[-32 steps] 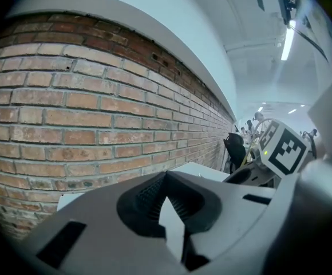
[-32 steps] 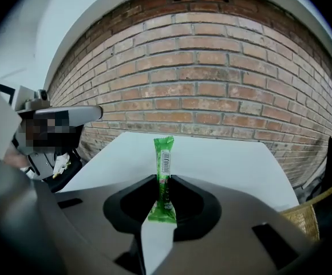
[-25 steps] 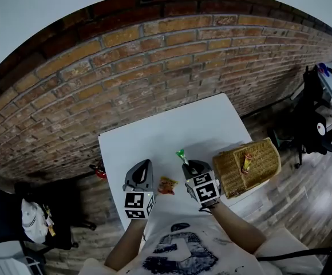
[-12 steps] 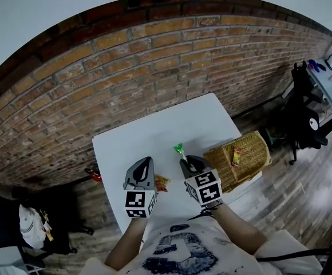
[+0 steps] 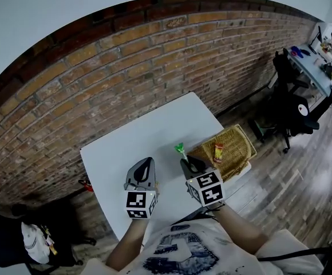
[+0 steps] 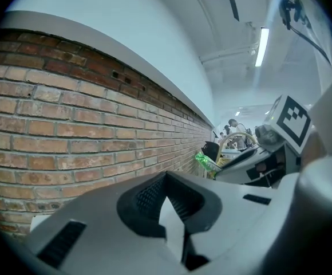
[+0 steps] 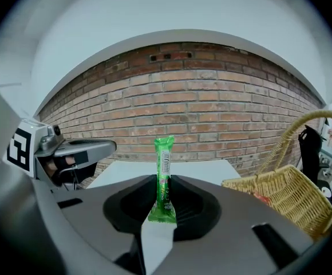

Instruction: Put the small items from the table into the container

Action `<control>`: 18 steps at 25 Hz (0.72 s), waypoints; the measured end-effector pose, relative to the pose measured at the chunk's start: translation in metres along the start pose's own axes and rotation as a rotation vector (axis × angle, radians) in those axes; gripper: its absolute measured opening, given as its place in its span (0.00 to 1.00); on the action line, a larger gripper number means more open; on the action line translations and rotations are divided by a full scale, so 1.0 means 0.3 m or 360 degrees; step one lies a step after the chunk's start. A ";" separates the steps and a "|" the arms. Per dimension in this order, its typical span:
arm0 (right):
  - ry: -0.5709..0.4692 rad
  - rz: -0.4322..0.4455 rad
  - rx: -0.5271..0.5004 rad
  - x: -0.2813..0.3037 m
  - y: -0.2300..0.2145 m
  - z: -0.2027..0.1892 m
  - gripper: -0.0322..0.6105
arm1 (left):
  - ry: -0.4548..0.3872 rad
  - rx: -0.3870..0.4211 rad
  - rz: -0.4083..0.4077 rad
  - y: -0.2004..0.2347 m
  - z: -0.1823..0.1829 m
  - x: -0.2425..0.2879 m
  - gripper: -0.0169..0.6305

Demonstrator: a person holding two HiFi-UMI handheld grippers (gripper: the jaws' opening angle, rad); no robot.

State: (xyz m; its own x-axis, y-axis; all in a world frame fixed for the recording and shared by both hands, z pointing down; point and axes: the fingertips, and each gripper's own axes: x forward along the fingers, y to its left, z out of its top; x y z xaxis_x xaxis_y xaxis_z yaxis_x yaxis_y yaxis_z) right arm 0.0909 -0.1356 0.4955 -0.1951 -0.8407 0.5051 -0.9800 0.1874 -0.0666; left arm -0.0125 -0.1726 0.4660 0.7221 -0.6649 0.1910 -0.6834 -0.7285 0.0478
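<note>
Left gripper (image 5: 146, 164): jaws together, empty, aimed 12 o'clock. Right gripper (image 5: 187, 162), at its 3 o'clock: jaws pinching green packet (image 7: 165, 179).

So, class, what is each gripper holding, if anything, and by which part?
The right gripper pinches the green snack packet near its lower end, and the packet stands upright. The left gripper holds nothing.

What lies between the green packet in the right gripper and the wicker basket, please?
Only bare white tabletop separates the green stick packet from the woven wicker basket, in the right gripper view.
</note>
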 end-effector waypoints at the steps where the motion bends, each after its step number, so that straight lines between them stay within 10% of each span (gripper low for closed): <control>1: -0.0001 -0.0022 0.0009 -0.013 -0.023 -0.007 0.19 | 0.0001 0.0005 -0.0020 -0.020 0.002 0.012 0.10; 18: -0.0035 -0.0332 0.0146 -0.219 -0.304 -0.077 0.19 | 0.0030 0.0042 -0.0333 -0.307 0.015 0.198 0.10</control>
State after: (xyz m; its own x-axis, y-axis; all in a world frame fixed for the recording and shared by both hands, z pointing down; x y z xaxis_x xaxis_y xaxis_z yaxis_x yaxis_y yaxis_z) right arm 0.1941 -0.0857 0.4883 0.0121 -0.8674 0.4975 -0.9984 -0.0377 -0.0415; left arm 0.0938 -0.1459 0.4687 0.8457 -0.4956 0.1978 -0.5154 -0.8546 0.0626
